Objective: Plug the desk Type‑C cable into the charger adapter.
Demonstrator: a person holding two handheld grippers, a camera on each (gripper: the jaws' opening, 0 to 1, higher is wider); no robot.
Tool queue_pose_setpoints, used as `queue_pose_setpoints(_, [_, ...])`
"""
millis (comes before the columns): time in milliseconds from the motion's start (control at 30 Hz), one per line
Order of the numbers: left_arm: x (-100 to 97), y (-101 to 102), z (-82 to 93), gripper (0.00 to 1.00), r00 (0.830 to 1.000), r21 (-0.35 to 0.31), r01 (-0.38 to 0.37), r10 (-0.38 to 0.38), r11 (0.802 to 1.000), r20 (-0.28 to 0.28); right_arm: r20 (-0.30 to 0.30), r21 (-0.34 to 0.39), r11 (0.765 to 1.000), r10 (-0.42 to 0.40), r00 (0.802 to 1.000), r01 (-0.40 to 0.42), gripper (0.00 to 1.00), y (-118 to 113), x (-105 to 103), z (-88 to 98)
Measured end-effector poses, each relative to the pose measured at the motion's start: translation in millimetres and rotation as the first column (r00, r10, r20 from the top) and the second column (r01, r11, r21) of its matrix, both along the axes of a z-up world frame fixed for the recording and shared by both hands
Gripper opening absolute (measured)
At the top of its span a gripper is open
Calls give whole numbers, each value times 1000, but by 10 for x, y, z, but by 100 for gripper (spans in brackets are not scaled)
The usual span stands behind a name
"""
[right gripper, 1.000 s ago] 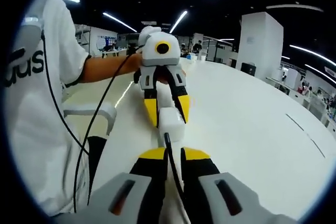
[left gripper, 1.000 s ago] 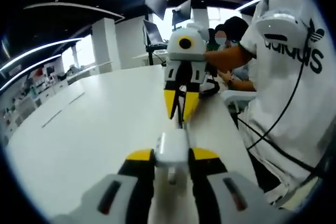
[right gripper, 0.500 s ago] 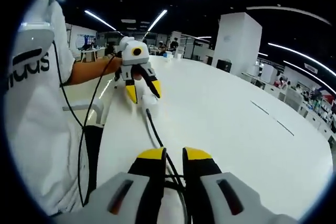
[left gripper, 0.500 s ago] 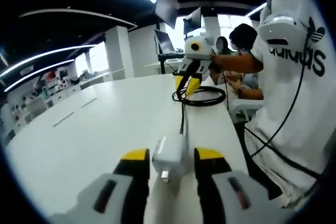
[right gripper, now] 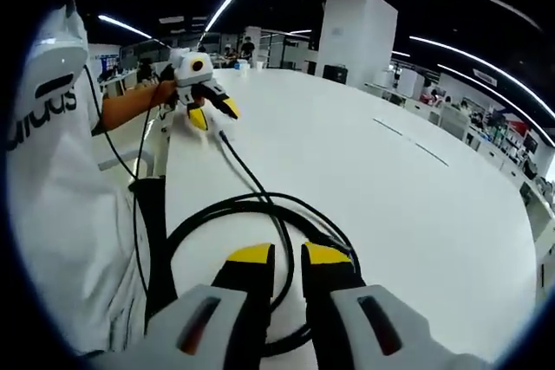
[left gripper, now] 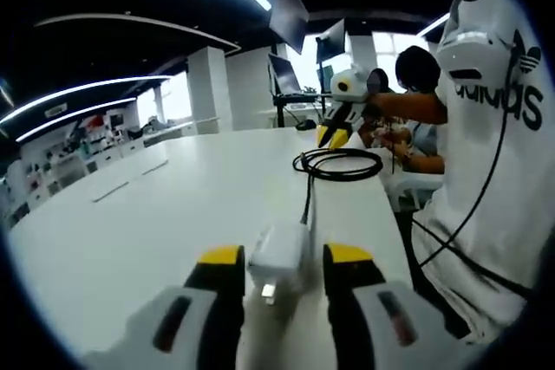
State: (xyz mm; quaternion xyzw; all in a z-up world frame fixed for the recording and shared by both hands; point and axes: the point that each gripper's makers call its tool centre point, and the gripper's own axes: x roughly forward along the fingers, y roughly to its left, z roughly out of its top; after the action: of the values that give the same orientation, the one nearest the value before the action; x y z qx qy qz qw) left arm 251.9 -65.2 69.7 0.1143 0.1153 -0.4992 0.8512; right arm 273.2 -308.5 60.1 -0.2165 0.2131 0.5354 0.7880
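The white charger adapter [left gripper: 277, 257] lies on the white table [left gripper: 156, 214] between the yellow-tipped jaws of my left gripper [left gripper: 284, 255], which stands open with a small gap on each side. The black Type-C cable [left gripper: 305, 198] is plugged into the adapter's far end and runs to a coil [left gripper: 340, 163]. Beyond the coil hangs my right gripper [left gripper: 332, 137]. In the right gripper view, my right gripper [right gripper: 289, 254] hovers over the coil [right gripper: 217, 214] with its jaws close together. A strand shows in the slit; I cannot tell if it is pinched. The left gripper [right gripper: 213, 113] is far off.
The person [left gripper: 494, 153] in a white T-shirt stands along the table's edge beside both grippers, with thin black wires hanging at the body. Another person [left gripper: 418, 75] sits further back near monitors [left gripper: 286, 71]. The wide tabletop [right gripper: 408, 188] stretches away on the other side.
The right gripper has drawn far back from the adapter, and the cable now lies plugged in, with its coil on the table. The left jaws, tight on the adapter before, now stand apart.
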Motion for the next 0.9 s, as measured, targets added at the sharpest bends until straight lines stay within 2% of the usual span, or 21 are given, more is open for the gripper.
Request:
queue_pose_setpoints(333, [46,43,-63,34,1000,29,-28,27,999,5,-47,-37,998,-49,998,47,11,-142,-17,-135])
queue_pose_setpoints(567, [70,57,-71,34,1000,32,-31,31,999,2,-88,-51,997,-68,994,63,8,-153,-12,-183])
queue_pose_setpoints(900, [83,39,-72,33,1000,29,-26,25,999,3,-94,-82,994,-75,993,67,4,-160,-8,-188])
